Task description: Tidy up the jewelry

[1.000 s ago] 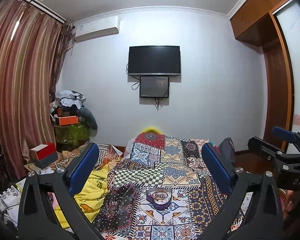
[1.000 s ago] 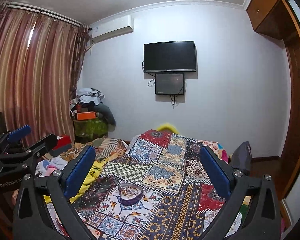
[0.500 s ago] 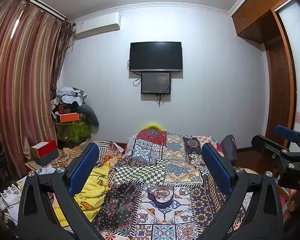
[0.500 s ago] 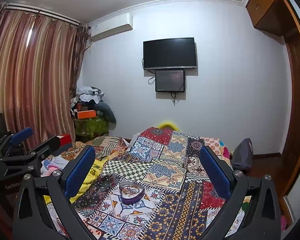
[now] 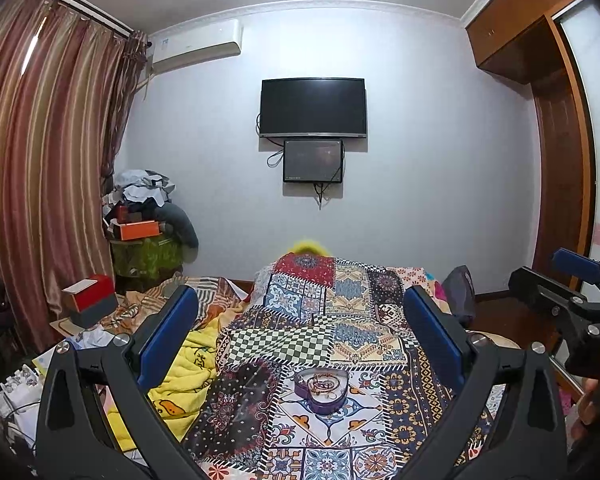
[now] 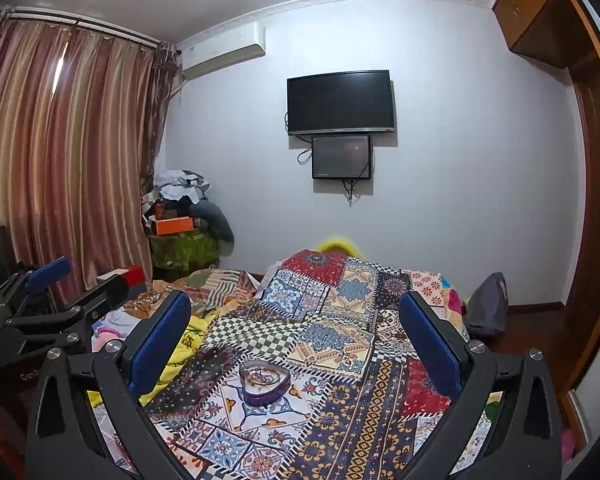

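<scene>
On the patchwork bedspread (image 5: 300, 344) I see a purple heart-shaped box (image 5: 321, 389) of tangled chains; both my grippers, left gripper (image 5: 300, 328) and right gripper (image 6: 296, 326), gape empty. Only the left view shows a fingertip (image 5: 588, 404).

**Obscured and Indeterminate Items**

Contents of the heart-shaped box (image 5: 321, 389): thin chains, individual pieces too small to tell. The right tongs (image 5: 576, 280) are cut off by the right edge in the left wrist view. The bed (image 6: 340, 320) is cropped at the near edge.

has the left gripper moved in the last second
Yes. In its own view the TV and heart box sit lower than before, so the left gripper tilted or rose slightly upward.
</scene>
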Motion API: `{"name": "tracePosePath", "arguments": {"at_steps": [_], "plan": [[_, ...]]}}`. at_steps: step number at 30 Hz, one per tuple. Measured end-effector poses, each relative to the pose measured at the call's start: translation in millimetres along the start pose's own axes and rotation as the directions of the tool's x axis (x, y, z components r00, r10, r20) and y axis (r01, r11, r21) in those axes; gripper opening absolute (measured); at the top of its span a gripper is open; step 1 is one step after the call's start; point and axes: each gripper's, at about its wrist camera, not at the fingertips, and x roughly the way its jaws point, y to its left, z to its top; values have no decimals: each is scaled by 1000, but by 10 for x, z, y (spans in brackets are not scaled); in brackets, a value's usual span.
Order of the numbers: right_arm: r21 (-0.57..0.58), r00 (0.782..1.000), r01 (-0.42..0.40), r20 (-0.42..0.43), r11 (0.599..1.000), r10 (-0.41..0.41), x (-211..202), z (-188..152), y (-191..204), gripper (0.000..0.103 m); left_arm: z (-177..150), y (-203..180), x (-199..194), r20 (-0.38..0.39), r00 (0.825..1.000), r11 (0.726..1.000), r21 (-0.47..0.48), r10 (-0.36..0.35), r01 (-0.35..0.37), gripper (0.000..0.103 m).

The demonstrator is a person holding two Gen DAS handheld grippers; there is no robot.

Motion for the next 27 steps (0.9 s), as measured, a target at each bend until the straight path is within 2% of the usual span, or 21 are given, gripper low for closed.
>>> {"name": "tracePosePath", "arguments": {"at_steps": [27], "plan": [[10,1000,6,-17,1000,-6,20,1,-53,103,-37,-54,27,-24,999,999,23,-32,33,103]]}}
